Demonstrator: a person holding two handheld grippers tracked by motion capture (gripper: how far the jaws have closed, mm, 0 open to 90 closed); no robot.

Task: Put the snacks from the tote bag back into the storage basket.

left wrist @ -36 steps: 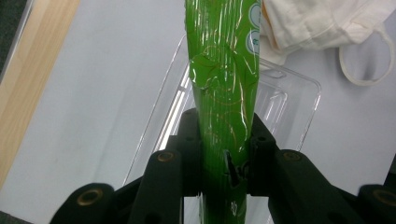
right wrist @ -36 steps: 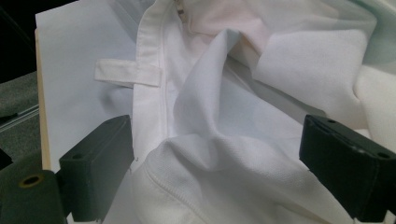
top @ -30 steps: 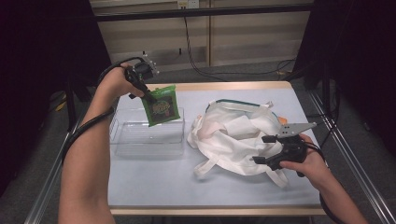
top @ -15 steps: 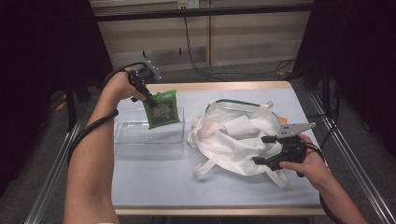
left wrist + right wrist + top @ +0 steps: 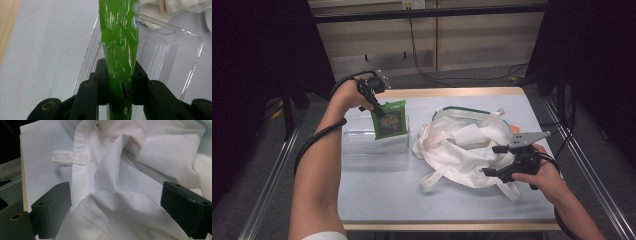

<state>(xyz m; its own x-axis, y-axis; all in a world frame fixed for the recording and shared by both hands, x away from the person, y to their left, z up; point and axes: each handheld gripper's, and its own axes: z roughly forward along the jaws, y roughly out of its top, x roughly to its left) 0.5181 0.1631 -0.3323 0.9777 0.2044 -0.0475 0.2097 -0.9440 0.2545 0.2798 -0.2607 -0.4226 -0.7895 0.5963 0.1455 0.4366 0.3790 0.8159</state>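
One green packet (image 5: 389,120) is gripped by its upper edge between the nearly closed jaws of the left claw (image 5: 374,102), which are pressed against it from both sides, as is seen in the left gripper view, where the packet (image 5: 120,45) runs upward out of the claw (image 5: 120,82). The packet is hung upright below that claw, its lower part inside one clear plastic tray (image 5: 374,145), whose ribbed floor and rim (image 5: 175,47) are seen just behind and beyond the packet. One white cloth bag (image 5: 467,145) is lain crumpled beside the tray, well apart from the left claw. The right claw (image 5: 494,160) is held low at the near right edge of the bag with its jaws spread wide; nothing is gripped by it, though folds of the bag (image 5: 130,202) are seen between and ahead of its two jaws (image 5: 117,212). One strap loop (image 5: 68,157) is seen ahead of that claw, to the left.

Everything is set on one table with a pale blue top (image 5: 382,195) and a wooden edge (image 5: 447,92). Beyond the table, a grey floor and trailing black cables (image 5: 422,55) are seen before a light wall, with dark areas at either side.
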